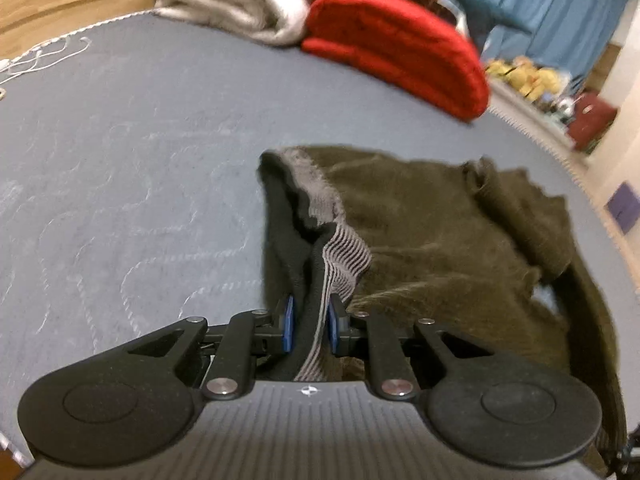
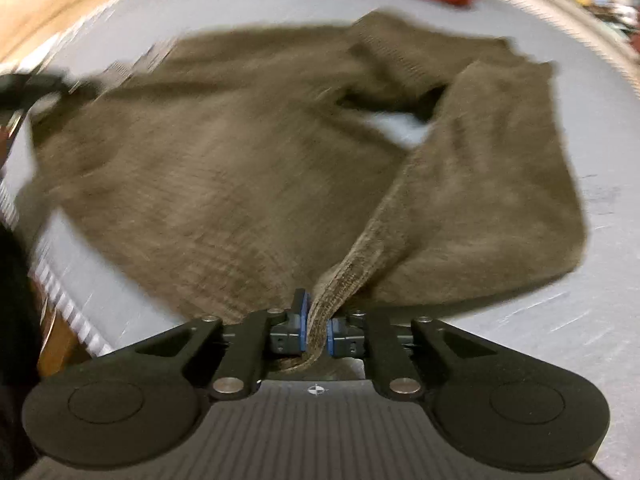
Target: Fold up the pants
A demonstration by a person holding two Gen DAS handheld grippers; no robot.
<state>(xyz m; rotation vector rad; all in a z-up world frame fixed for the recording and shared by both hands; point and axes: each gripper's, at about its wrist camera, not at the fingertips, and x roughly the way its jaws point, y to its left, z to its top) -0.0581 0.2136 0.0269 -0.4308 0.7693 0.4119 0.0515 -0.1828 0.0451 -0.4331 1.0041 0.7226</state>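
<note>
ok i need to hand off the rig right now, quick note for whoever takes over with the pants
Left gripper: shut on the pants at the striped waistband.
Right gripper: shut on a hem edge of the pants.
The pants lie spread and rumpled on the grey mattress, legs bunched at the far end. A red blanket and a white blanket are stacked behind.
Done: both ends gripped.
Left: no neat fold shows yet; smooth it, then fold.

Each hand-held gripper (image 1: 309, 326) (image 2: 316, 330) is built from black plastic, with blue pads (image 1: 289, 322), silver screws (image 1: 223, 385) and a ribbed grey base (image 1: 308, 432).
</note>
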